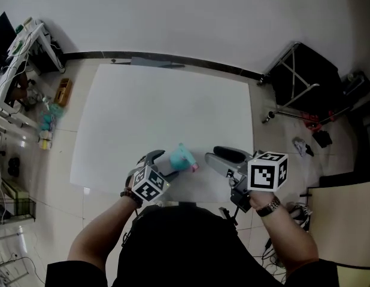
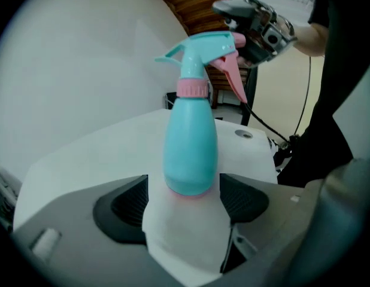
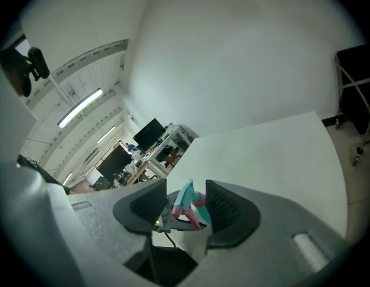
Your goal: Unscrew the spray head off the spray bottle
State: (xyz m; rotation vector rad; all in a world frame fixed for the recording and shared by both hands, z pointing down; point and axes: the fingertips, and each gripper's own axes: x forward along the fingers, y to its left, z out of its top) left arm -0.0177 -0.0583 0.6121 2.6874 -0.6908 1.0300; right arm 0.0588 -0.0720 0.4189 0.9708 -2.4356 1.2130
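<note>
Spray bottle [image 2: 191, 142] stands upright on the bench [image 2: 101, 154], long axis vertical, its base between the spread left tongs [image 2: 184, 187], apparently unclamped. Spray head [image 2: 203, 46] lies just ahead of the spread, empty right tongs [image 3: 186, 199].

Judged to be a laboratory-style office workroom, not a home. Evidenced by a large bare white table [image 1: 161, 112] standing on a pale tiled floor [image 1: 65, 190] against a plain white wall [image 1: 173, 17] with dark skirting [image 1: 173, 58]. Noted along the left edge of the head view: crowded shelving [image 1: 17, 58] with small items and loose cables [image 1: 11, 262] on the floor. Noted at the right: a black folding metal stand [image 1: 305, 82]. Seen in the right gripper view: rows of desks [image 3: 167, 145] carrying dark monitors [image 3: 150, 131], under long ceiling strip lights [image 3: 80, 107]. Wood panelling [image 2: 197, 5] recorded in the left gripper view.
</note>
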